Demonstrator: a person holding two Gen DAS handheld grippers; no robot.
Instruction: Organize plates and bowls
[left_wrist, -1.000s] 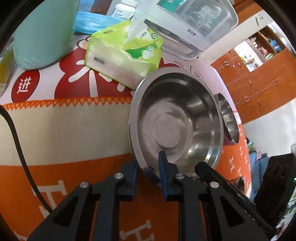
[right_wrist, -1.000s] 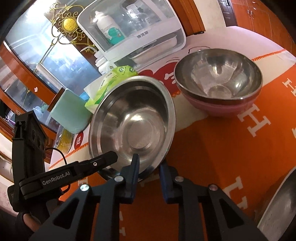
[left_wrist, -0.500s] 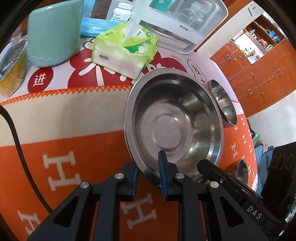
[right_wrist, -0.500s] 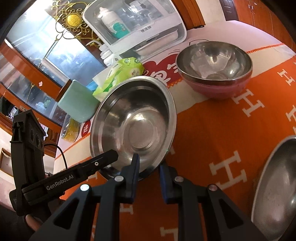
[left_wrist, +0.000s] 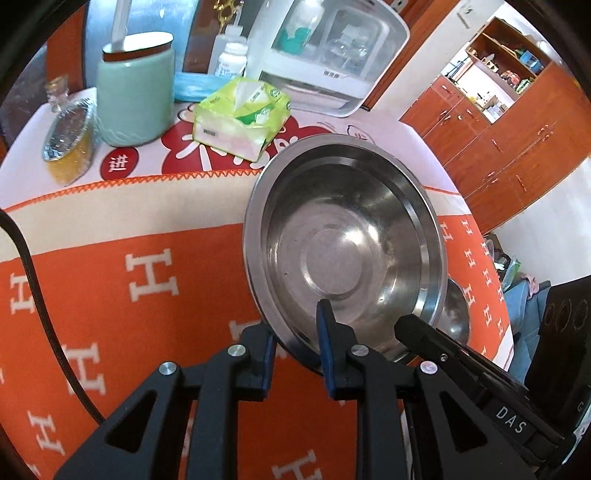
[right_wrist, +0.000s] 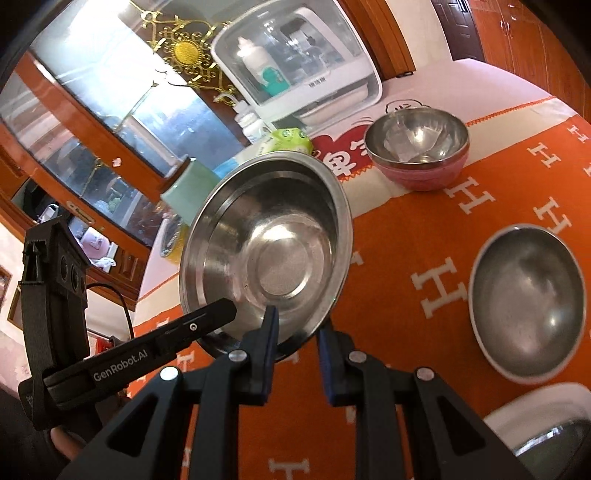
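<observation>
A wide steel basin (left_wrist: 347, 254) hangs tilted above the orange cloth, held by both grippers at its near rim. My left gripper (left_wrist: 295, 343) is shut on the rim, one pad inside and one outside. My right gripper (right_wrist: 295, 332) is shut on the rim of the same steel basin (right_wrist: 266, 254) from the other side. A steel bowl (right_wrist: 417, 136) nests in a pink bowl (right_wrist: 424, 173) at the back right. A grey shallow bowl (right_wrist: 528, 302) lies on the cloth to the right. A small steel bowl (left_wrist: 456, 314) peeks from behind the basin.
A green tissue pack (left_wrist: 240, 118), a mint ceramic jar (left_wrist: 135, 92), a glass jar (left_wrist: 68, 147) and a white sterilizer box (left_wrist: 328, 55) stand at the back of the table (left_wrist: 129, 302). A white-rimmed dish (right_wrist: 546, 432) sits at the lower right. A black cable (left_wrist: 33, 280) runs along the left.
Both grippers have lifted the basin and drawn it back from the tissue pack. More of the table's back shows, and the grey bowl has come into the right wrist view.
</observation>
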